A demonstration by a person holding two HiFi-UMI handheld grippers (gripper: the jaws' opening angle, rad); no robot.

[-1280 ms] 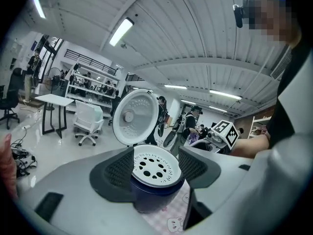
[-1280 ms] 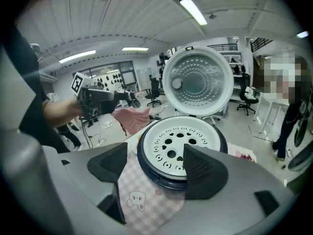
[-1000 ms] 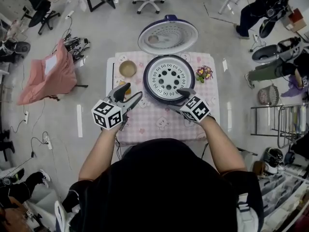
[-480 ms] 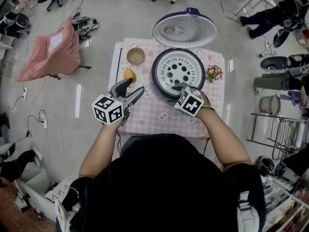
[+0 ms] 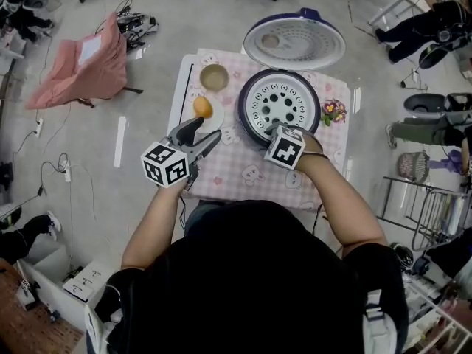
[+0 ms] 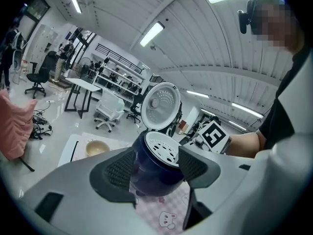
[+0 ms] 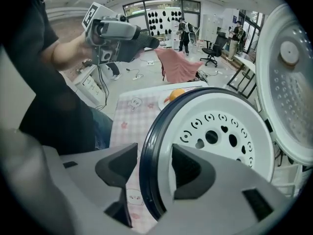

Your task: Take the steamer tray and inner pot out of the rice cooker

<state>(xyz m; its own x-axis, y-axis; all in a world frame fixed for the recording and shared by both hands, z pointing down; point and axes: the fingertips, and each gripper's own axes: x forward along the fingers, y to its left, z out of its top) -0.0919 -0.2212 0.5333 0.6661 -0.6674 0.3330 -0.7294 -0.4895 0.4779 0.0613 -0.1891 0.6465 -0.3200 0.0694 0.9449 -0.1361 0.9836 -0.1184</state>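
Item 1, rice cooker [image 5: 243, 118]: stands on my worktop [image 5: 243, 177], lid [image 5: 294, 43] tipped up behind it.
Item 2, steamer tray [image 5: 279, 108]: white, holed, seated in the cooker's mouth.
Item 3, right gripper [image 5: 274, 130]: points steeply down at the cooker's near edge. Its jaws are apart and have just been closing, one outside the dark rim, one over the tray's edge. I see neither pressing.
Item 4, left gripper [image 5: 200, 131]: above the worktop, left of the cooker, jaws apart, nothing between.
Item 5, sundries: bowl [image 5: 214, 77], orange [image 5: 202, 107], flowers [image 5: 333, 110].
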